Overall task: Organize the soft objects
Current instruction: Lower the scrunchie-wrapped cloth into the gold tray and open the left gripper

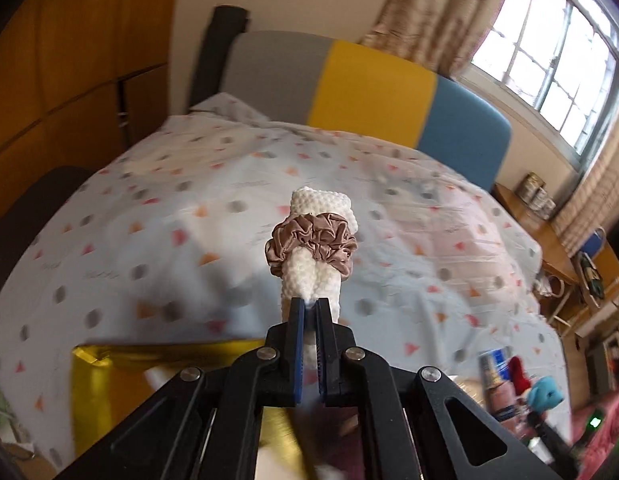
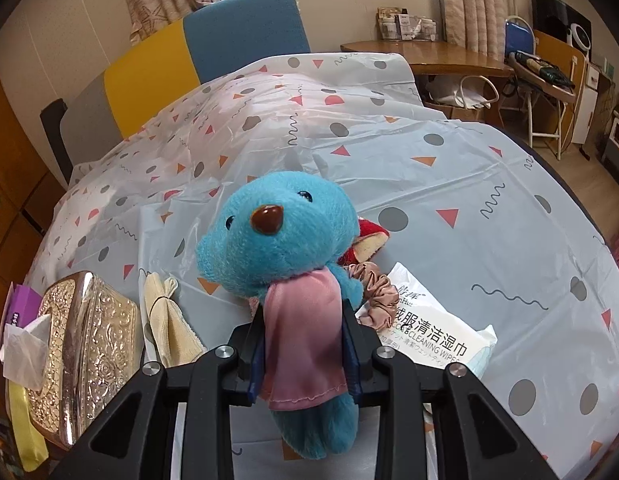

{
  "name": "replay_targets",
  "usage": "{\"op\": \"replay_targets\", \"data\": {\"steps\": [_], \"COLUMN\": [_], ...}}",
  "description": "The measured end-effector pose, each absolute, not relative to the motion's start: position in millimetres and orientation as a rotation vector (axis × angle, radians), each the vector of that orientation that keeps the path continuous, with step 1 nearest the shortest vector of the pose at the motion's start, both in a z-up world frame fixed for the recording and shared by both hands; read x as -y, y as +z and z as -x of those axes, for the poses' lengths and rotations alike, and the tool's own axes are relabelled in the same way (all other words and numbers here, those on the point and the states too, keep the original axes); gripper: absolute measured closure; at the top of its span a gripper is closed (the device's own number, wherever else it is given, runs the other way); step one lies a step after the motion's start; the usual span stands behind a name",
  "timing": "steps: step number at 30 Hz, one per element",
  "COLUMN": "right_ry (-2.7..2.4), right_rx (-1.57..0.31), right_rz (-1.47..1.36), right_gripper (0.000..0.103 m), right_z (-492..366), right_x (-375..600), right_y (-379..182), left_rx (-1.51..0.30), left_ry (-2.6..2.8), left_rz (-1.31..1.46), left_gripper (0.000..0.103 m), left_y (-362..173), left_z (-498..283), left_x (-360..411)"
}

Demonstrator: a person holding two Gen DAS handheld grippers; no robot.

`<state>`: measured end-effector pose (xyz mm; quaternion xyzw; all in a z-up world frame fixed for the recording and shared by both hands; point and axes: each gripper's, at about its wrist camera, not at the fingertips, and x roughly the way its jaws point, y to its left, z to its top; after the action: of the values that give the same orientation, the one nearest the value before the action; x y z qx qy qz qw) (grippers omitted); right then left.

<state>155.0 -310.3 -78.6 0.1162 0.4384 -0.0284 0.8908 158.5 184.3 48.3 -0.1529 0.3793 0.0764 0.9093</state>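
My left gripper [image 1: 309, 303] pinches a rolled white towel [image 1: 315, 276] banded by a brown scrunchie [image 1: 311, 246], raised over the bed. Only the right wrist view shows my right gripper [image 2: 305, 312] clamping a blue plush bear [image 2: 277, 236], with another scrunchie [image 2: 373, 294] at its 3 o'clock on a wipes pack [image 2: 433, 340].

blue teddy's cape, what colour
Pink, satin-looking cape on the blue teddy; clearest in the right wrist view.

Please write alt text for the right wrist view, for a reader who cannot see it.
The right gripper is shut on a blue plush bear in a pink cape, above a bed's patterned plastic cover. Behind the bear lie a brown scrunchie and a wet wipes pack; an embossed gold tissue box stands at left.
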Motion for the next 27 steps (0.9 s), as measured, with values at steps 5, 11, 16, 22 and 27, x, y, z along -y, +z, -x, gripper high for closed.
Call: {"op": "replay_targets", "data": {"steps": [5,11,16,22,27], "right_ry": [-0.061,-0.069,-0.069,-0.081,-0.087], "right_rx": [-0.925,-0.939,-0.949,-0.971,-0.982], "right_rz": [-0.22,-0.19,-0.155,-0.132,-0.121], "right_gripper": [0.072,0.072,0.072,0.072,0.072], "right_z": [-156,-157,-158,-159,-160], "right_x": [307,303,296,294,294], "right_y": [-82,-85,-88,-94,-97], "left_rx": [-0.789,-0.867,-0.896,-0.897,-0.918], "left_ry": [0.231,0.246,0.202,0.151,0.19], "left_rz": [0.348,0.398,0.427,0.435,0.417], "left_gripper": [0.098,0.098,0.098,0.097,0.087], "left_y": [10,-50,-72,-75,-84], "left_z": [-99,-45,-33,-62,-76], "left_x": [-224,-238,-224,-201,-193]}}
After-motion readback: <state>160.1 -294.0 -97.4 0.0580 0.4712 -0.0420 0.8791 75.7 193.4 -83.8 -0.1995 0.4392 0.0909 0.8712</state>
